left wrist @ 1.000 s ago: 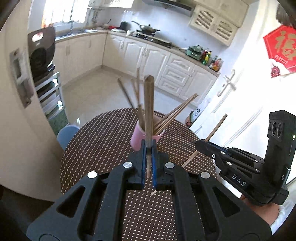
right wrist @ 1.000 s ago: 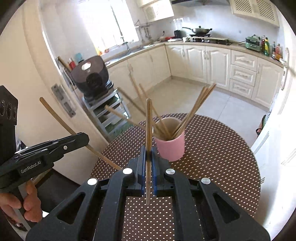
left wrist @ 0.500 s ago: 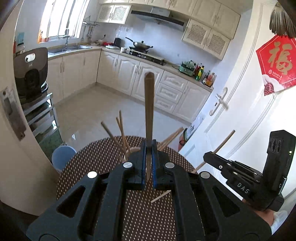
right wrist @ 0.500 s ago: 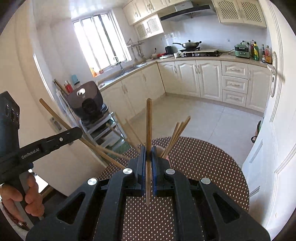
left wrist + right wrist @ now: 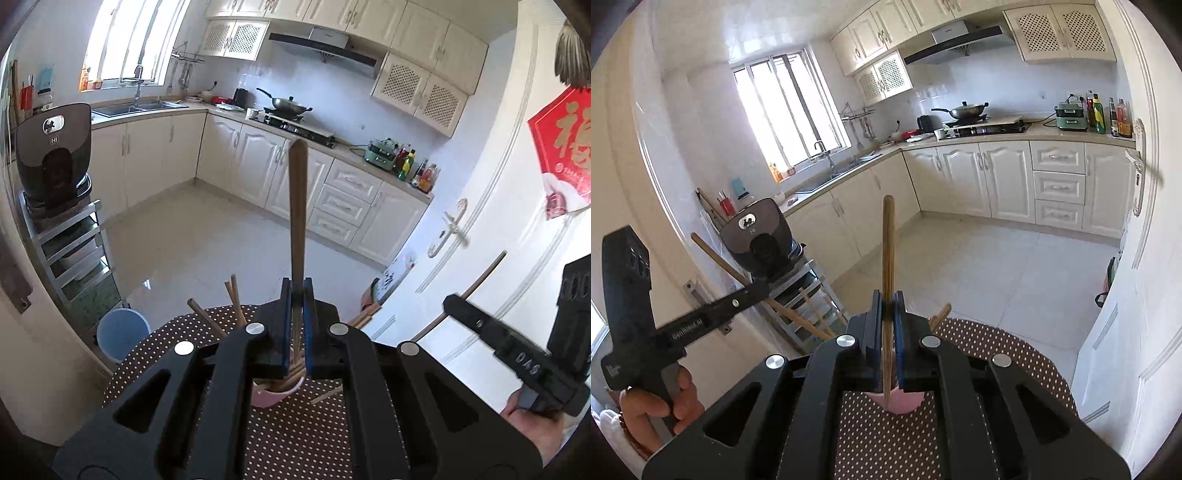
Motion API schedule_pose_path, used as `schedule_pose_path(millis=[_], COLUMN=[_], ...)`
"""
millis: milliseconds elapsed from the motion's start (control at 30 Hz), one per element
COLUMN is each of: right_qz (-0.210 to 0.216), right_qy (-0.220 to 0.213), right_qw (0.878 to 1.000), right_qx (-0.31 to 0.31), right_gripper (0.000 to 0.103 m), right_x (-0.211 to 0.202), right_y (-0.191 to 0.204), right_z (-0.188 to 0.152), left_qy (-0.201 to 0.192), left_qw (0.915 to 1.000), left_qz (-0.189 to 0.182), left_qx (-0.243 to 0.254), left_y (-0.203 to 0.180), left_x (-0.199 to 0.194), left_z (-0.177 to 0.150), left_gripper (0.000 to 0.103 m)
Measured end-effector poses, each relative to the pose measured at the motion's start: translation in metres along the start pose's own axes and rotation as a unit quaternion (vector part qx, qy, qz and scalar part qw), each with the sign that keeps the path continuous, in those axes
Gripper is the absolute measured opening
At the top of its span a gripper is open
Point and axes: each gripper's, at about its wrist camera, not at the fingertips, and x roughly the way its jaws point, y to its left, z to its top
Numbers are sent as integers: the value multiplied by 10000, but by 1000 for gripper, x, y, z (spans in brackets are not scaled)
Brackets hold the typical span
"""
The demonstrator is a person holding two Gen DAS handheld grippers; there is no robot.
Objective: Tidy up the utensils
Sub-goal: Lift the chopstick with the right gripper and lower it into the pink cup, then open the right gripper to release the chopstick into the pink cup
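Observation:
My left gripper is shut on a wooden chopstick that stands upright between its blue pads. Below it, mostly hidden by the fingers, is the pink cup with several chopsticks leaning out. One loose chopstick lies on the dotted brown table. In the right wrist view my right gripper is likewise shut on an upright chopstick, above the pink cup. Each view shows the other gripper off to the side: the right gripper and the left gripper.
A blue bin stands on the floor beyond the table's left edge. A metal rack carrying a black appliance is at the left. A white door closes the right side. A hand grips the left tool's handle.
Both grippers have risen and tilted up, each still holding its chopstick. The pink cup has slid down in both views and now sits mostly hidden under the fingers.

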Motion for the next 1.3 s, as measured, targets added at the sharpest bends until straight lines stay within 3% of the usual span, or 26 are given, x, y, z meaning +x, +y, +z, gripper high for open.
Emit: schedule_pose_path(millis=[367, 667, 1300], right_qz=[155, 138, 180], right_qy=[102, 313, 602], right_qw=[9996, 9987, 9972], right_qx=[-222, -384, -411], right_gripper=[5, 5, 5], right_x=[29, 46, 61], right_y=[8, 10, 11], right_z=[9, -1, -17], left_qy=[258, 428, 927], left_qw=[9995, 9982, 9945], left_qz=[119, 396, 438], left_qx=[-98, 165, 225], left_y=[18, 18, 19], left_x=[28, 39, 59], left_z=[-7, -24, -52], left_gripper=[6, 6, 6])
